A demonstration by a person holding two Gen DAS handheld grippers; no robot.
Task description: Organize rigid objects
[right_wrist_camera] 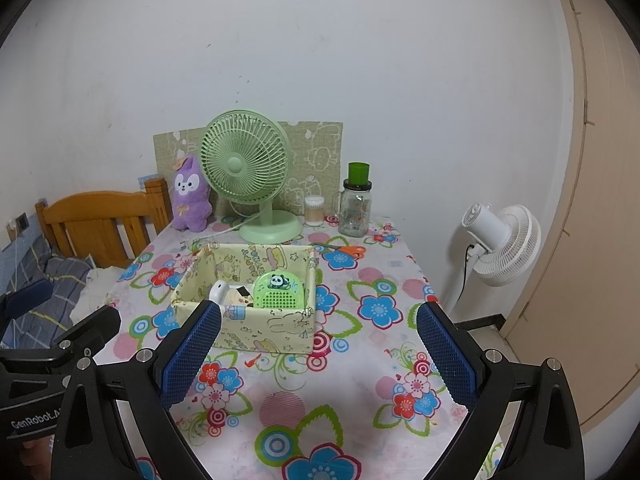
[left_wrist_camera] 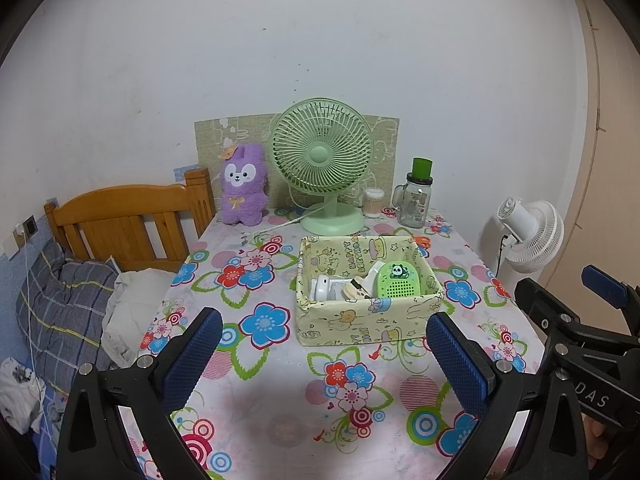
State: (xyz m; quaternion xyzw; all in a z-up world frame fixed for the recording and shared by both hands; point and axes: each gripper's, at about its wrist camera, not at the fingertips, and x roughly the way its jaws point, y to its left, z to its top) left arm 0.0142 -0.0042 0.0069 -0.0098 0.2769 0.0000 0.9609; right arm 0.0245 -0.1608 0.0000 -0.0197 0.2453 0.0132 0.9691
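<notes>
Both claws hang wide open, empty, low over the floral table (right_wrist_camera: 344,396): left gripper (left_wrist_camera: 324,356), right gripper (right_wrist_camera: 318,350). Just ahead of the left gripper, ahead-left of the right, sits the yellow box (left_wrist_camera: 360,322) holding a green panda gadget (left_wrist_camera: 399,280) and white device (left_wrist_camera: 322,287); both look light, stiff, slick plastic, best pinched across flat sides. Farther ahead-right, orange scissors (right_wrist_camera: 349,250) lie loose; take them by the handles.
</notes>
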